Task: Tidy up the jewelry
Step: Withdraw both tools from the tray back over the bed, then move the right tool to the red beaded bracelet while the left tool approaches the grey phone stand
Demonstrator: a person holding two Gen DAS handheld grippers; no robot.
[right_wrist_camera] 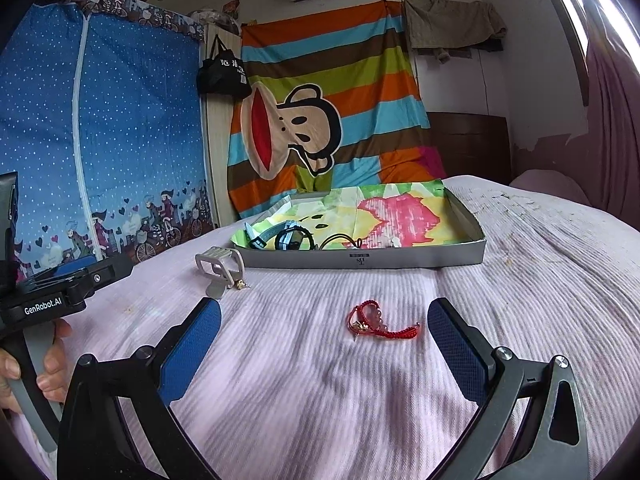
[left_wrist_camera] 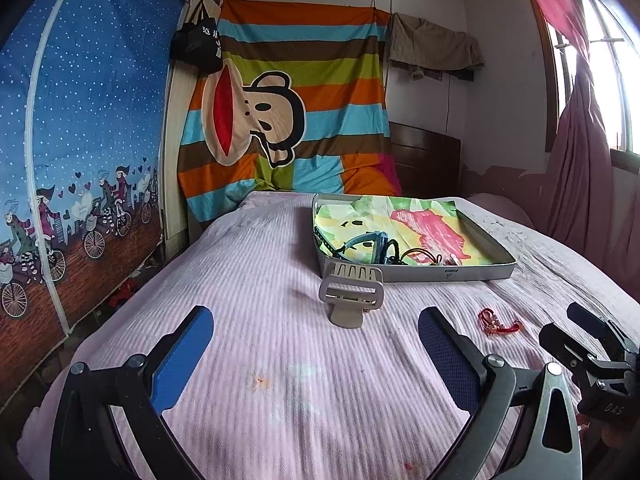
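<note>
A grey box lid (left_wrist_camera: 452, 274) (right_wrist_camera: 400, 260) lined with colourful paper sits on the pink bedspread and holds blue and black bands (left_wrist_camera: 372, 246) (right_wrist_camera: 280, 236). A beige hair claw clip (left_wrist_camera: 352, 292) (right_wrist_camera: 220, 270) stands just in front of the box's near left corner. A red braided bracelet (left_wrist_camera: 500, 322) (right_wrist_camera: 380, 322) lies loose on the spread. My left gripper (left_wrist_camera: 316, 340) is open and empty, a little short of the clip. My right gripper (right_wrist_camera: 324, 332) is open and empty, with the bracelet between its fingertips' line and slightly ahead.
A small gold trinket (right_wrist_camera: 241, 286) lies beside the clip. The pink bedspread (left_wrist_camera: 280, 380) covers the bed. A blue fabric wardrobe (left_wrist_camera: 80, 140) stands at the left, a striped monkey sheet (left_wrist_camera: 288, 120) hangs behind, and a curtained window (left_wrist_camera: 592, 100) is at the right.
</note>
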